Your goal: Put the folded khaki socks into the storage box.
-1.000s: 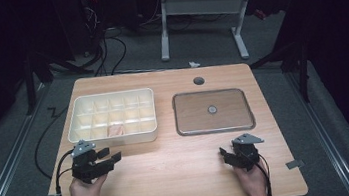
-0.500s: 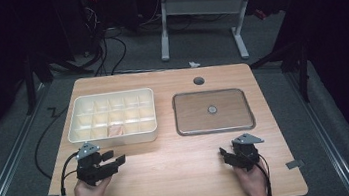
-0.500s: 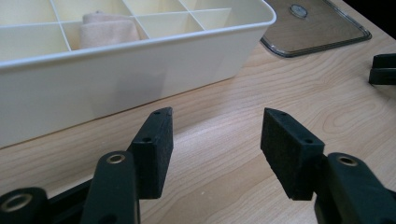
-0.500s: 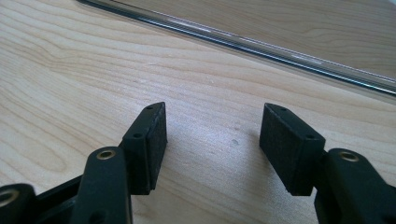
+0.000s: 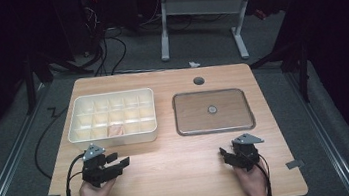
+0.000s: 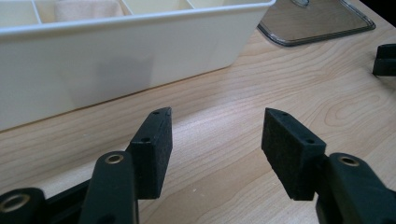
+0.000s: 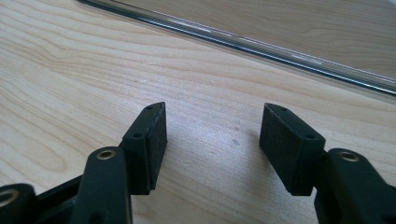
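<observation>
- Dark room, cabling on the floor behind, and a pale wooden table lit in the middle; on it a cream divider box at about ten o'clock from the table's centre, and a clear flat lid lying at about two o'clock, well apart from the box.
- Lid with its small round knob looks like the thing the right side is set for; box has one near-row compartment holding a pinkish soft piece, also seen at the top of the left gripper view.
- Right gripper sits at five o'clock, near the lid's front edge but apart from it; jaws spread, nothing between them.
- Left gripper sits at seven o'clock, just before the box's front wall; jaws spread wide and empty.
- Risk, as I judge it: the lid lies flush and thin-rimmed, so a low approach could push it away rather than catch it; a pinch on the slick rim could slip.
- Risk: carrying the lid across, it may land skewed on the box; the light box could slide if the left gripper nudges its wall.
</observation>
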{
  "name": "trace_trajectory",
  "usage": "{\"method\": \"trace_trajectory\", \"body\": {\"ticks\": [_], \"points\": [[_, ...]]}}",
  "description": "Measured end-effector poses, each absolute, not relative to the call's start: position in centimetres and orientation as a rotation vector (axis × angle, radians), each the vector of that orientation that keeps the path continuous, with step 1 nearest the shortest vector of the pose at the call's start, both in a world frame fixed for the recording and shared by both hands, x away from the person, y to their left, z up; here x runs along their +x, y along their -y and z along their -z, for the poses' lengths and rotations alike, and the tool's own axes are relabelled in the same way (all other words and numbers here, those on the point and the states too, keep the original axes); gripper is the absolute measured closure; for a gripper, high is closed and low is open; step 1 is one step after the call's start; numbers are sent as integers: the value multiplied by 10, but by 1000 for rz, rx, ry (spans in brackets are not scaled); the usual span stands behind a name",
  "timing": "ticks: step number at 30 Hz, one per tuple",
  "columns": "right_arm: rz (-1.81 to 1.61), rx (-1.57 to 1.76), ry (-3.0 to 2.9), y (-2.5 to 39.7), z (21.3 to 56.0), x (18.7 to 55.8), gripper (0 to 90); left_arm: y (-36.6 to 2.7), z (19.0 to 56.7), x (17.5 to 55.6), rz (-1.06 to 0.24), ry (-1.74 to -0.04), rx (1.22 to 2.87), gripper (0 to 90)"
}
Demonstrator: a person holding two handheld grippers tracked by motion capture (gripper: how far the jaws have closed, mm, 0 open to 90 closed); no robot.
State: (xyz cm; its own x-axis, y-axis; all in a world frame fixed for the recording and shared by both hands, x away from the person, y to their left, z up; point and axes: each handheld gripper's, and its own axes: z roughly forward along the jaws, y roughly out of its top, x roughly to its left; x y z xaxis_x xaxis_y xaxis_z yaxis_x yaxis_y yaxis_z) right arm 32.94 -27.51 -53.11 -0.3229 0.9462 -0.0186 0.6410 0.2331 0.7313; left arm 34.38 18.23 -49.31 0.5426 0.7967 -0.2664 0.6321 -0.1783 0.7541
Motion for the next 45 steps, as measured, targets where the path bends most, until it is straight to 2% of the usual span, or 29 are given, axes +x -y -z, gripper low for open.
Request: {"method": "trace_trajectory", "body": {"ticks": [25,45], "points": [[-875,1452,-2048,275,531,329,416,-170,516,349,-212,-1183,1933,425],[-875,1453,-2048,275,531,329,416,-162,528,352,-297,-1179,1966,425]]}}
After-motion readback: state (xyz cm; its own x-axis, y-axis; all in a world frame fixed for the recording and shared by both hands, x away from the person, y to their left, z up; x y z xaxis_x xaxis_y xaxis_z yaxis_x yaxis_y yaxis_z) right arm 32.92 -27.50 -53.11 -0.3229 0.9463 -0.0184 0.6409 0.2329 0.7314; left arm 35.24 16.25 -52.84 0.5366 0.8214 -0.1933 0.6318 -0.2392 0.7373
